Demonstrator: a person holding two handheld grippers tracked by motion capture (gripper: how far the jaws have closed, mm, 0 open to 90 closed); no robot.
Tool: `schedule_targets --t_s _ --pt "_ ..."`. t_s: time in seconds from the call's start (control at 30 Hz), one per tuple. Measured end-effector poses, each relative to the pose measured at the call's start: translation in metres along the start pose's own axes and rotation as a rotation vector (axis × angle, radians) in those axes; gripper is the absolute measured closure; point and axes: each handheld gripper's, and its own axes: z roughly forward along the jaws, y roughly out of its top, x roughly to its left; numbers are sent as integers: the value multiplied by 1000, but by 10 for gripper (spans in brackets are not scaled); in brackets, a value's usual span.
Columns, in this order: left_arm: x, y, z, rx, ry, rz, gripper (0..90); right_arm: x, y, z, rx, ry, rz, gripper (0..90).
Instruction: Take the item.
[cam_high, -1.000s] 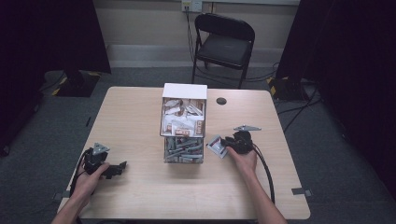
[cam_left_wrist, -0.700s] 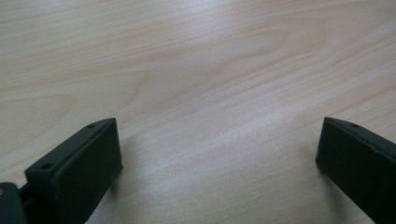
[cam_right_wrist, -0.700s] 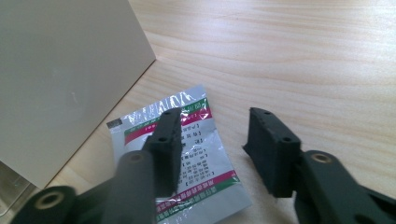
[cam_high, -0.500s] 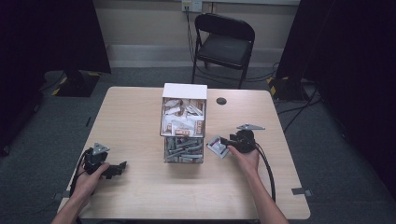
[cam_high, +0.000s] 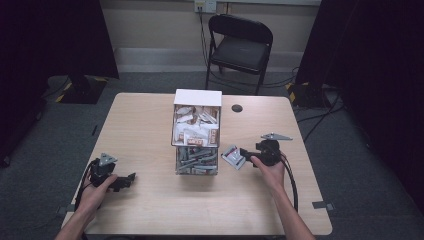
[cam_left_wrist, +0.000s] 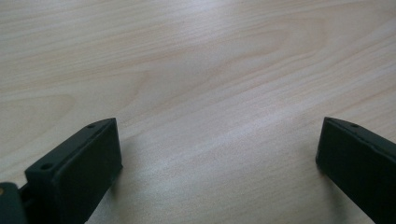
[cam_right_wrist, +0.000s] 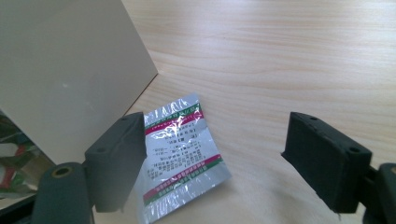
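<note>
A: Right tool (cam_right_wrist: 212, 158) has just been opening its jaws, and now they stand wide apart. The small sachet (cam_right_wrist: 180, 154) lies flat on the desk (cam_right_wrist: 299, 60) between them, but the pads do not press it. So it is released, I think.

B: Where is the sachet exactly?

A: It lies just beside the right wall of the box (cam_high: 196, 131), near its lower part. One jaw hides a strip of its left edge.

B: And how far is the work?

A: One sachet is out of the box and put down. Many more sachets (cam_high: 194, 127) are in the upper compartment, and the lower, transparent compartment (cam_high: 196, 161) holds grey ones. So most of the work is left, in my judgement.

B: What is the sachet like?

A: It is thin, square and shiny, a silver foil with red and green stripes and small print. It looks a little wrinkled. The box wall is smooth and cream; the desk is pale wood with a fine grain.

B: And the left tool (cam_high: 119, 181)?

A: It rests on the desk, far from the box, jaws wide and empty.
</note>
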Motion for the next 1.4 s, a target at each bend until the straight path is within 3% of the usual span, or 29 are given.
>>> schedule_targets --t_s 0.5,0.8,1.4 --pt "0 0 0 0 0 0 0 -10 1 -49 -24 -46 -1 157" --pt "0 0 0 0 0 0 0 -11 -10 -72 -25 -44 4 153" --pt "0 0 0 -1 -2 -3 0 -34 -46 -116 6 -190 31 152"
